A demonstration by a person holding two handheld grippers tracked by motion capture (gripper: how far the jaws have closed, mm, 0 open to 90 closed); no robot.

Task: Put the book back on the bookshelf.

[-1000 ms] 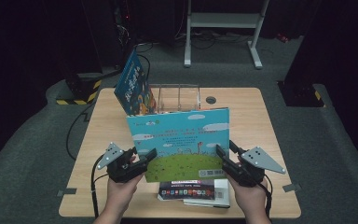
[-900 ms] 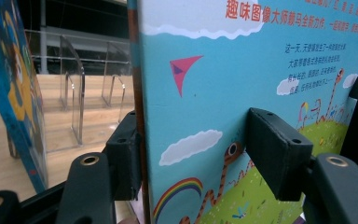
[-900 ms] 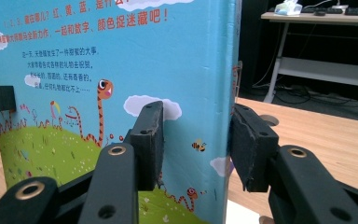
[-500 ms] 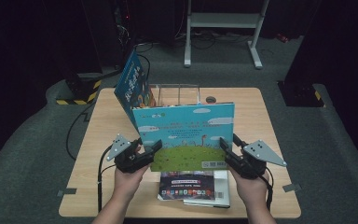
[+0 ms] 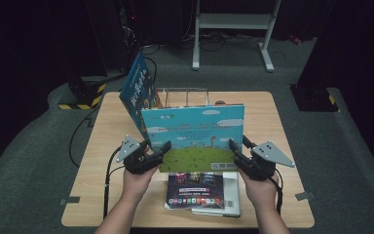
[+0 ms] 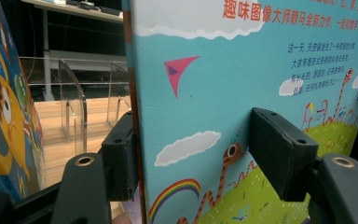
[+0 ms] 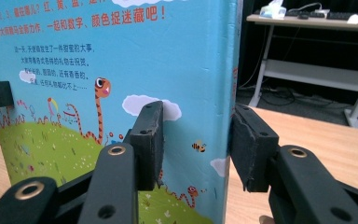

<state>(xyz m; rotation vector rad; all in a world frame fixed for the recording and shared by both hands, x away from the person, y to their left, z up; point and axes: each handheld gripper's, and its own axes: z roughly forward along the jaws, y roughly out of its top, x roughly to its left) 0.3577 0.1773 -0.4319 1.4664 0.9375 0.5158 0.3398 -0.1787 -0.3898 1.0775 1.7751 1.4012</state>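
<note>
Up close, the left gripper view puts one finger [image 6: 121, 158] right against the back edge of the book [image 6: 214, 93]. The other finger [image 6: 279, 149] sits in front of the cover. I cannot tell if the left gripper [image 6: 191, 140] squeezes or just rests there.

The right gripper view shows the right gripper [image 7: 196, 126] with one finger [image 7: 149, 140] on the cover and one [image 7: 254, 149] on the back. It grips the book's other side edge.

Only these close views let you see the snake, the clouds and the red kite on the cover.

The high view shows the wider scene. The book stands upright, cover facing the person, between both grippers near the middle of the table [image 5: 272, 117]. Just in front of it lies a pile [image 5: 199, 190] of flat books. Behind it stands a clear rack [image 5: 182, 96], and a second book [image 5: 137, 85] leans at the rack's left. Both hands come in from the bottom.
</note>
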